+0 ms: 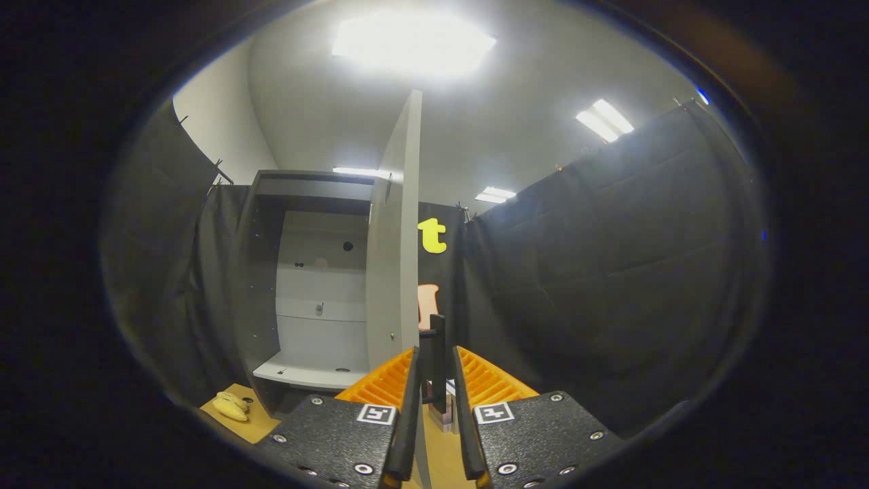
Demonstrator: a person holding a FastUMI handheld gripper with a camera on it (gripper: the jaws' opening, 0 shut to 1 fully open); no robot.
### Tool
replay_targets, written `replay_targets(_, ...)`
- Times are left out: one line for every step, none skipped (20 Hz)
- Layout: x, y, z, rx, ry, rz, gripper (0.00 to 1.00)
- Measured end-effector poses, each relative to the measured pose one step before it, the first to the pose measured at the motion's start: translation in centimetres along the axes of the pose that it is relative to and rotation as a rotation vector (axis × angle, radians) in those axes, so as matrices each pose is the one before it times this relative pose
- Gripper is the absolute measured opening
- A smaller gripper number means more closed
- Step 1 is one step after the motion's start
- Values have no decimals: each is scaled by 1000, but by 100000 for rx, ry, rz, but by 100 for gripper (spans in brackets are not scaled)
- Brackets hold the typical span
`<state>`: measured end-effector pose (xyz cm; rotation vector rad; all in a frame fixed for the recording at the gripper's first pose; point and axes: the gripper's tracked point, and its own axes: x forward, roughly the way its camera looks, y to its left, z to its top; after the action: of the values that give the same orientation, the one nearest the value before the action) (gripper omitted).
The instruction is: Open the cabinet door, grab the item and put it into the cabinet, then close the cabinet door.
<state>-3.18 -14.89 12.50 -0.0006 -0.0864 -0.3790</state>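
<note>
The grey cabinet [319, 272] stands ahead on the left with its inside showing: a pale back panel and a light shelf [305, 370] low down. Its door [397, 258] is swung wide open and I see it almost edge-on, rising straight up beyond my fingers. A black bar handle [438, 346] on the door stands upright between my fingers. My gripper [436, 353] is closed narrowly around this handle, with one finger on each side. A yellow banana-like item [231, 406] lies on the wooden tabletop [254, 424] in front of the cabinet, left of my fingers.
A small pinkish box-like thing [441, 415] sits on the table just under the handle, partly hidden between my fingers. Black cloth walls [611, 285] close in the right side and the far left. Ceiling lights glare overhead.
</note>
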Motion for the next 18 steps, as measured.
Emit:
replay_targets(-854, 1221, 65, -764, -404, 1471, 42)
replay_targets(-777, 1427, 121, -404, -918, 2183, 56)
replay_targets(-809, 1612, 245, 389, -1897, 3116, 70)
replay_targets(-898, 2085, -59, 804, -1493, 4084, 83)
replay_targets(-675, 2084, -381, 864, 271, 4380, 91)
replay_targets(-542, 1987, -803, 452, 966, 3993, 94)
replay_targets(-377, 1670, -952, 102, 1457, 3555, 94)
replay_targets(-145, 1765, -1013, -116, 1016, 3459, 94)
replay_targets(-121, 1702, -1043, -763, 77, 2344, 94)
replay_targets(11, 1425, -979, -687, -92, 1538, 94)
replay_targets(-68, 1491, -1351, -419, 838, 1989, 94)
replay_targets(-166, 1393, -1514, 108, 1026, 1785, 94)
replay_targets(-66, 1066, -1328, 448, 767, 1424, 94)
replay_targets(250, 872, -1511, 623, 872, 664, 94)
replay_targets(168, 796, -1332, 635, 284, 213, 95)
replay_targets(232, 683, -1545, 616, 893, 208, 95)
replay_targets(57, 442, -1380, 430, 444, -180, 95)
replay_targets(-6, 441, -1345, 640, 294, 5, 95)
